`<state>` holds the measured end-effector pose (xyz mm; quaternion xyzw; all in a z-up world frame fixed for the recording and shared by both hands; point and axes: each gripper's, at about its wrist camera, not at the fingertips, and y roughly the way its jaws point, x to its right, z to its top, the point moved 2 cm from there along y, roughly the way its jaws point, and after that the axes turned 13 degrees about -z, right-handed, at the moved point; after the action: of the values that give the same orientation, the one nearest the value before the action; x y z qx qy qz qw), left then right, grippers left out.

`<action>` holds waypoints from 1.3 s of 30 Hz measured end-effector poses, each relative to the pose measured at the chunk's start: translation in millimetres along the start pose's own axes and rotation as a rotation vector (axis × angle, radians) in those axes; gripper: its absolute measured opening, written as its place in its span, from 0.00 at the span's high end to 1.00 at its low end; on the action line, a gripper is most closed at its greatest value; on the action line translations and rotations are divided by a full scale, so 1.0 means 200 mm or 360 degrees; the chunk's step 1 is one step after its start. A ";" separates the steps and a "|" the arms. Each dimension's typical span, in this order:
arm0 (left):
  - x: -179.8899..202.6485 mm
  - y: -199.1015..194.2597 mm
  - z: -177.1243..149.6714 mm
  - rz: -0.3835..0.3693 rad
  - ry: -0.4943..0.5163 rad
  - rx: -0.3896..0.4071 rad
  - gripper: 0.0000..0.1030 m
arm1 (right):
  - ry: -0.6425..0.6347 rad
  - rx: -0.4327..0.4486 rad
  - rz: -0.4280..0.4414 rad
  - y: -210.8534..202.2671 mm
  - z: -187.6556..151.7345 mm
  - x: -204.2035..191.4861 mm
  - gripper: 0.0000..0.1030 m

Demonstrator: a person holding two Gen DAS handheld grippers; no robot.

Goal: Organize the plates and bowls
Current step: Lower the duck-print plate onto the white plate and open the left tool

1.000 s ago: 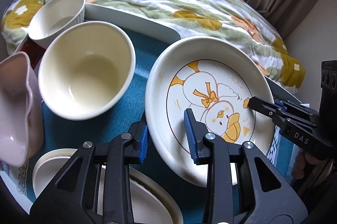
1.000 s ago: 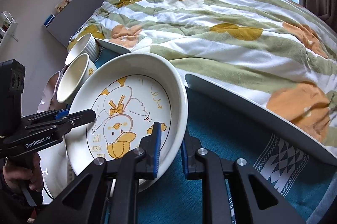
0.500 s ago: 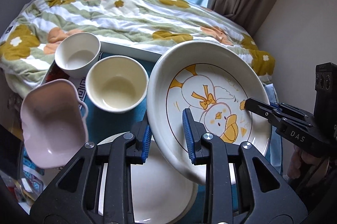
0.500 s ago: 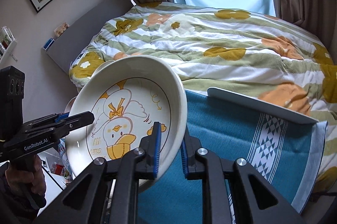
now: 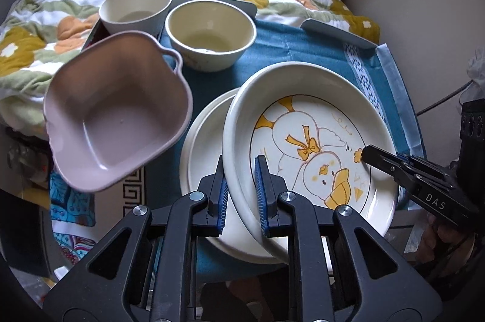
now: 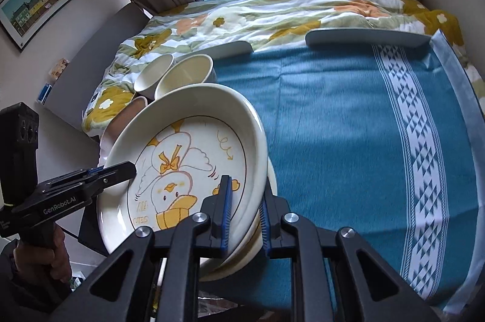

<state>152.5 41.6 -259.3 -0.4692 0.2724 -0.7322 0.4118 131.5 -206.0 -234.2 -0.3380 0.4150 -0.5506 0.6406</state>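
Both grippers clamp the duck plate [image 5: 306, 140] by opposite rims, tilted above a plain plate [image 5: 206, 170]. The left gripper [image 5: 241, 194] has just closed on its rim; the right gripper [image 6: 245, 213] pinches the other.

Left claw [image 5: 241, 194], black frame with blue ribbed pads: pitched steeply down, jaws just drawn in and clamped on the near-left rim of the cream duck-print plate [image 5: 306, 140]. Right claw [image 6: 244, 214], same build: pitched down, clamped on the plate's opposite rim. Bare hand [image 6: 42, 257] grips left handle.
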 end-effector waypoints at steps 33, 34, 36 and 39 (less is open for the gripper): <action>-0.03 0.24 -0.03 0.0370 0.0206 -0.0122 0.86 | -0.0141 0.0051 -0.0195 0.11 -0.10 -0.08 0.85; -0.02 0.24 -0.03 0.0392 0.0227 -0.0125 0.86 | -0.0142 0.0052 -0.0202 0.11 -0.10 -0.08 0.85; 0.00 0.25 -0.03 0.0425 0.0251 -0.0132 0.85 | -0.0159 0.0066 -0.0224 0.11 -0.11 -0.08 0.85; 0.00 0.25 -0.03 0.0457 0.0267 -0.0138 0.85 | -0.0165 0.0078 -0.0237 0.10 -0.11 -0.09 0.85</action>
<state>164.2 15.8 -301.0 -0.3800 0.4015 -0.6900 0.4672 120.0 -185.0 -259.0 -0.3802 0.3414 -0.5884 0.6267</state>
